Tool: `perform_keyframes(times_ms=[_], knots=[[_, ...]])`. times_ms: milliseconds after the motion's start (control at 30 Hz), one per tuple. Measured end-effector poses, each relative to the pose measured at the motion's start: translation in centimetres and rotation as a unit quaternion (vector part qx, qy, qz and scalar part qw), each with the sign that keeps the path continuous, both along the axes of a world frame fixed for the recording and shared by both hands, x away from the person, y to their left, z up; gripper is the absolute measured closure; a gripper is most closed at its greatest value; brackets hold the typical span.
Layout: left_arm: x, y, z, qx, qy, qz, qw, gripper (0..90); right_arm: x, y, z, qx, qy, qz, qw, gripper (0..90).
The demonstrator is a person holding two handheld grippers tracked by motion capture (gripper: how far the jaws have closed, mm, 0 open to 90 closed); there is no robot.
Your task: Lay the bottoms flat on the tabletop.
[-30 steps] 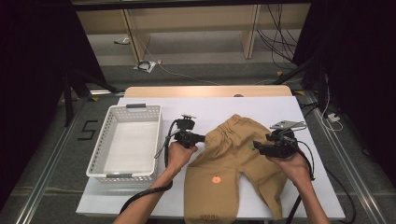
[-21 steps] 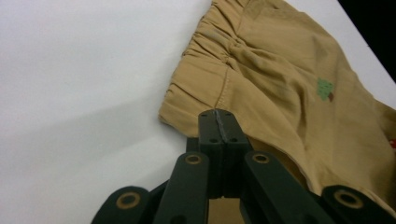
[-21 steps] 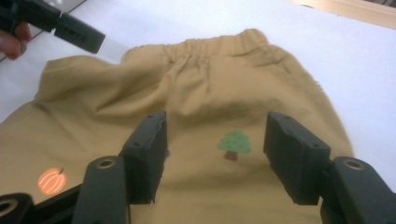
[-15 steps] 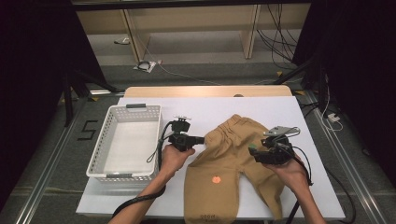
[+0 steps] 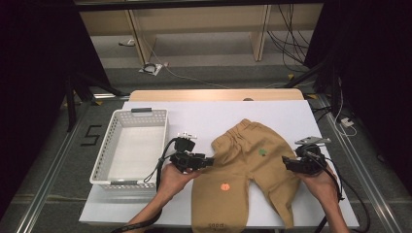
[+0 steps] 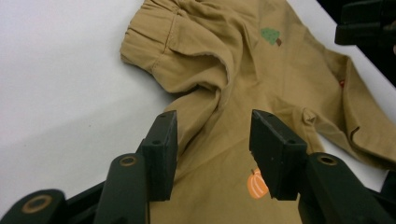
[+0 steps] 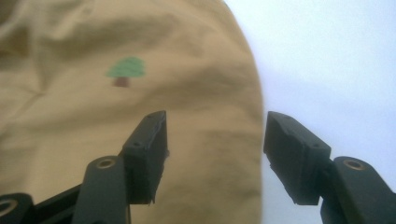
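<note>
Left fingers (image 6: 168, 154) just opened off trousers (image 5: 243, 165), right gripper (image 5: 291, 164) open, now lower

Count on the white surface (image 5: 291, 111) — four things in all.
One pair of tan trousers (image 5: 243, 165), one white basket (image 5: 116, 141), two tools — left tool (image 5: 206, 161), right tool (image 5: 287, 162).

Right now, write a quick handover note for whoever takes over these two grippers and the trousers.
Left gripper: jaws have just been opening, open over the trousers' crumpled side edge, nothing pinched.
Right gripper: open, astride the other side edge near the green tree patch.
Trousers lie flat on the white table, legs toward the person; white basket beside them holds nothing.
Done: no fold visible yet. Left: probably folding and basketing.
</note>
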State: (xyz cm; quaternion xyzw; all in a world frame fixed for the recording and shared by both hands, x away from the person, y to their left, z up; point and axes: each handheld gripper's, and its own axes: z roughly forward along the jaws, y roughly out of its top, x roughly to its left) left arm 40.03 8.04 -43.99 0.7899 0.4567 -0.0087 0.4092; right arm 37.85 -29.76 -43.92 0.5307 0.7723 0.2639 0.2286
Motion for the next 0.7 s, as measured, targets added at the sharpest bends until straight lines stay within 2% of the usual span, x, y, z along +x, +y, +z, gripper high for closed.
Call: perform_keyframes(times_ms=[133, 333, 400, 467, 533, 633, 700], knots=[[0.4, -0.5, -0.6, 0.001, 0.006, 0.003, 1.0000, 51.6, 1.0, -0.7, -1.0, -0.003, 0.011, -0.014, 0.9998, 40.7], [1.0, -1.6, -1.0, -0.006, 0.007, 0.003, 1.0000, 53.8, 1.6, -1.1, -1.6, -0.002, 0.018, -0.022, 0.9996, 40.7], [1.2, -1.9, -1.1, -0.009, 0.005, 0.002, 0.9999, 59.5, 1.5, -1.1, -1.6, -0.001, 0.018, -0.022, 0.9996, 40.7], [1.4, -2.3, -1.2, -0.004, 0.003, 0.001, 1.0000, 71.3, 1.5, -1.1, -1.6, -0.001, 0.017, -0.020, 0.9996, 40.8], [1.7, -2.4, -1.4, -0.005, 0.006, 0.010, 0.9999, 83.5, 1.5, -1.1, -1.6, -0.001, 0.017, -0.020, 0.9996, 41.2], [2.7, -2.1, -2.1, -0.009, 0.020, 0.032, 0.9993, 86.0, 1.6, -1.2, -1.7, 0.000, 0.022, -0.021, 0.9995, 41.9], [3.2, -1.9, -2.5, -0.004, 0.026, 0.041, 0.9988, 86.3, 1.6, -1.2, -1.8, -0.002, 0.026, -0.021, 0.9994, 42.6]])
